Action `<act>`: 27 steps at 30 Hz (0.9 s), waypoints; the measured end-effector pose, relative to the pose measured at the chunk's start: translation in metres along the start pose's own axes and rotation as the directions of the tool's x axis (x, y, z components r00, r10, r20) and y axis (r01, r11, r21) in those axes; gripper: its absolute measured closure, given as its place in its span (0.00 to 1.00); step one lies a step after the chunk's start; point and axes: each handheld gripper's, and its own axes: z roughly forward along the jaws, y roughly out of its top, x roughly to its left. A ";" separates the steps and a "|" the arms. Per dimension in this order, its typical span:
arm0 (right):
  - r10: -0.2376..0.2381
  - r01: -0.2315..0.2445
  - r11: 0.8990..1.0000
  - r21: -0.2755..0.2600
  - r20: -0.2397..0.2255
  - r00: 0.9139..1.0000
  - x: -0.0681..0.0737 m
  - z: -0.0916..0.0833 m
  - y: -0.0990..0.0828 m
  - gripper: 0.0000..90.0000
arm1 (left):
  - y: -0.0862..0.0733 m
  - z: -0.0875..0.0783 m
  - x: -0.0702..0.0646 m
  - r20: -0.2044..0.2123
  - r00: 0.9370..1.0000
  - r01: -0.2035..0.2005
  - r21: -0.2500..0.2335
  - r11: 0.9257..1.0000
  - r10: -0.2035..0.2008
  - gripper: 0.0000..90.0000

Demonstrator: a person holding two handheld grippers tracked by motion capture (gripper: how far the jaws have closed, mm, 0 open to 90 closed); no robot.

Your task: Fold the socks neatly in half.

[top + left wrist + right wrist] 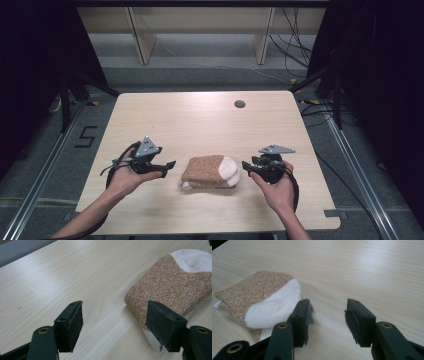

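While one folded sock bundle [210,171] lies on the table [200,120], left tool [169,169] and right tool [245,167] flank it, both spread, pinching nothing.

Folded orange-speckled sock pair [210,171] with white heels, flat on table's near-centre

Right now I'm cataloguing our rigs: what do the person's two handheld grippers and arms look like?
Both the left gripper and the right gripper are black, each with two blocky jaws, flat dark pads and brass-coloured pivot bushings. A grey three-cornered plate sits on top of each, and a black cable trails from each. The forearms are bare, with no sleeves in view.
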 end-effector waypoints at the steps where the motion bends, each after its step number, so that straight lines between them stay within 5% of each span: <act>1: -0.022 0.022 1.000 -0.013 -0.009 1.000 -0.003 0.001 -0.001 0.60 | -0.001 -0.002 0.001 -0.003 1.000 0.003 0.004 1.000 -0.003 0.32; 9: 0.013 -0.013 1.000 -0.009 0.016 1.000 -0.013 -0.007 -0.011 0.58 | -0.015 -0.012 0.013 -0.040 0.998 0.039 -0.026 0.999 -0.041 0.32; 10: -0.011 0.011 1.000 -0.012 0.025 1.000 -0.015 -0.008 -0.012 0.58 | -0.017 -0.011 0.013 -0.040 0.997 0.058 -0.042 0.997 -0.060 0.32; 12: 0.039 -0.039 0.999 0.001 0.027 0.999 -0.014 -0.009 -0.014 0.57 | -0.020 -0.013 0.016 -0.046 0.998 0.050 -0.032 0.998 -0.052 0.32; 13: -0.004 0.004 1.000 -0.010 0.030 1.000 -0.018 -0.009 -0.015 0.57 | -0.021 -0.013 0.015 -0.049 0.996 0.069 -0.045 0.997 -0.071 0.32; 15: 0.042 -0.043 0.999 0.002 0.046 0.998 -0.017 -0.012 -0.017 0.57 | -0.025 -0.015 0.018 -0.052 0.997 0.060 -0.037 0.998 -0.062 0.32; 16: -0.006 0.007 1.000 -0.014 0.042 0.999 -0.022 -0.011 -0.018 0.56 | -0.027 -0.014 0.018 -0.050 0.996 0.072 -0.050 0.996 -0.075 0.32; 22: 0.065 -0.065 0.998 0.011 0.055 0.996 -0.024 -0.016 -0.027 0.56 | -0.038 -0.016 0.024 -0.069 0.994 0.080 -0.047 0.996 -0.084 0.32; 23: 0.019 -0.019 1.000 -0.008 0.049 0.999 -0.029 -0.014 -0.028 0.56 | -0.040 -0.017 0.026 -0.071 0.995 0.074 -0.034 0.997 -0.077 0.32; 27: 0.056 -0.057 0.998 0.002 0.062 0.996 -0.031 -0.018 -0.034 0.55 | -0.049 -0.017 0.030 -0.086 0.991 0.098 -0.045 0.994 -0.101 0.32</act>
